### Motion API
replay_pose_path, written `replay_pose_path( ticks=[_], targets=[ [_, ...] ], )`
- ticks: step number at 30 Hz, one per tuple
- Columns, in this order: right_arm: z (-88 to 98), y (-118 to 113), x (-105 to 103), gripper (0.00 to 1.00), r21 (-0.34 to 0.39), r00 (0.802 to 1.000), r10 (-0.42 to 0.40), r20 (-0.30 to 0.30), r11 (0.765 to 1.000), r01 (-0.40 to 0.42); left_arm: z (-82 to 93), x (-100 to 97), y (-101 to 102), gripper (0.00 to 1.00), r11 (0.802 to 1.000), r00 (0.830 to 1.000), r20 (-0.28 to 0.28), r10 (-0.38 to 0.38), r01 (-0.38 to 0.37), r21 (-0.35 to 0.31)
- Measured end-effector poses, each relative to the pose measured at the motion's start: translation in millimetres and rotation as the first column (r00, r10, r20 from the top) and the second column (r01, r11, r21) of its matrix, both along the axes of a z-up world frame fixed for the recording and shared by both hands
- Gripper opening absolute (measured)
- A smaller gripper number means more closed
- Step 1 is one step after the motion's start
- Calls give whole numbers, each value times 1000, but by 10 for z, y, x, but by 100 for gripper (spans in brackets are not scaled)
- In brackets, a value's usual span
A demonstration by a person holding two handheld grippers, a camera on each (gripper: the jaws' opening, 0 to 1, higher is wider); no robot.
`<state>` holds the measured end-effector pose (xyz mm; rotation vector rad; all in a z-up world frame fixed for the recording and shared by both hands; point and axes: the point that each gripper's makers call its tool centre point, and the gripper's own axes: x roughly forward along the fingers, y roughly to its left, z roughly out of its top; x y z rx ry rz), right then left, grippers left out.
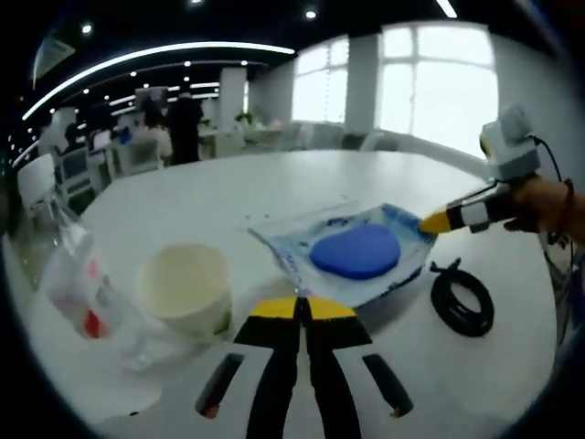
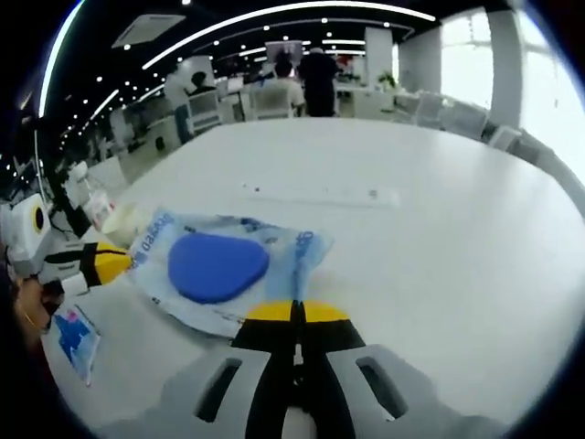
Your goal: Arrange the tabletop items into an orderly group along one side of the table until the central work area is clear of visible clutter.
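Packet (image 1: 358, 251): clear wrapper with a blue pad, flat on the white table (image 1: 274, 183).
Left gripper (image 1: 302, 309): jaws closed, empty, just short of the packet.
Right gripper (image 2: 294, 313): jaws together, tips at the packet's edge; grip uncertain.
Cup (image 1: 186, 288), cable coil (image 1: 463, 298): either side of the packet.

This is an open-plan office or meeting hall. Beyond the broad white table (image 1: 274, 187) stand rows of desks and white chairs (image 2: 265, 99) with people (image 1: 183, 123), under curved ceiling light strips (image 1: 155, 55) and tall windows (image 1: 439, 78).
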<state>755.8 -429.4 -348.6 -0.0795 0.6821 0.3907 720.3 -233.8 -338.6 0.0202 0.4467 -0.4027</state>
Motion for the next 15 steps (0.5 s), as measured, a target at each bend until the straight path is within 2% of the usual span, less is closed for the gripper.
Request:
replay_pose_path(
  ticks=[5, 7, 8, 11, 15],
  targets=[
    [-112, 38, 5, 1, 7, 1000, 9, -20, 1000, -9, -91, -4, 37, 0, 1000, 1000, -21, 22, -22, -5],
    [-164, 47, -11, 1, 2, 999, 16, -32, 1000, -15, -132, -16, 46, 0, 998, 998, -51, 41, -44, -52],
    [-200, 46, -19, 1, -9, 999, 23, -37, 1000, -24, -122, 0, 59, 0, 992, 996, -51, 69, -74, -101],
    [-257, 74, -36, 1, 7, 998, 33, -51, 999, -32, -158, -17, 95, 0, 996, 996, -55, 69, -72, -59],
    [-323, 89, -42, 1, 29, 998, 18, -64, 999, -16, -248, -42, 114, 0, 995, 994, -76, 82, -87, -56]
  ],
)
